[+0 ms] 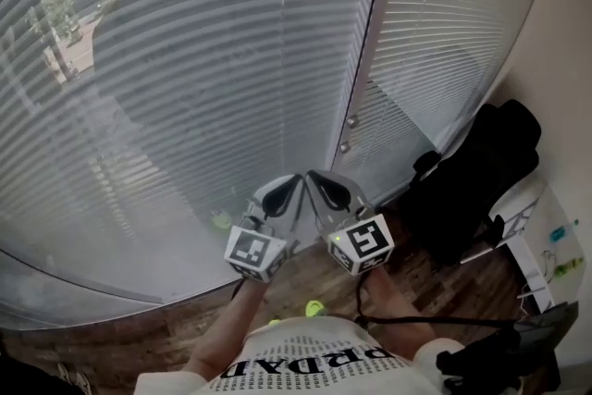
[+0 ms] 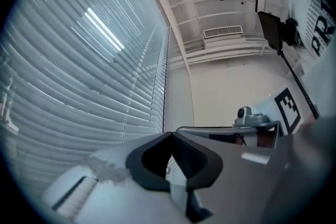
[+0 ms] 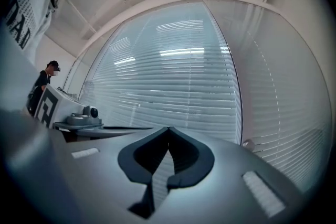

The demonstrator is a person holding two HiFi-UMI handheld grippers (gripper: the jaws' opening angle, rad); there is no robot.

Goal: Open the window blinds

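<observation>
**A:** What is biggest here?

**B:** The window blinds, two of them, both lowered. The larger blind (image 1: 185, 88) fills the left of the head view. The narrower blind (image 1: 444, 42) hangs right of the pale window post (image 1: 370, 42) that parts them. Both reach down to the wooden floor (image 1: 139, 328).

**A:** Does every camera show both?

**B:** The head view and the right gripper view do. The left gripper view shows slats along its left side only, and it alone has the ceiling vent (image 2: 223, 32).

**A:** Next in size?

**B:** One black bulky thing (image 1: 481, 171) sits at the floor's right edge against the wall. I cannot tell whether it is a bag or a chair, and only the head view has it. Only the right gripper view shows a second person (image 3: 42, 86) in dark clothes, at its left edge.

**A:** And the tools?

**B:** There are two, side by side near the foot of the post, with their tips close to each other. The left gripper (image 2: 170, 135) has its jaws pressed together on nothing. The right gripper (image 3: 168, 128) is the same, tips meeting and empty. Neither touches a blind. Each gripper view catches the other gripper beside it.

**A:** Smaller things?

**B:** There are two marker cubes, the left cube (image 1: 254, 253) and the right cube (image 1: 363, 243). Two knobs (image 1: 351, 119) sit on the post, one above the other; the right gripper view shows only one. Two yellow-green bits (image 1: 315, 308) lie on the floor near the person's shirt, too small to name.
</observation>
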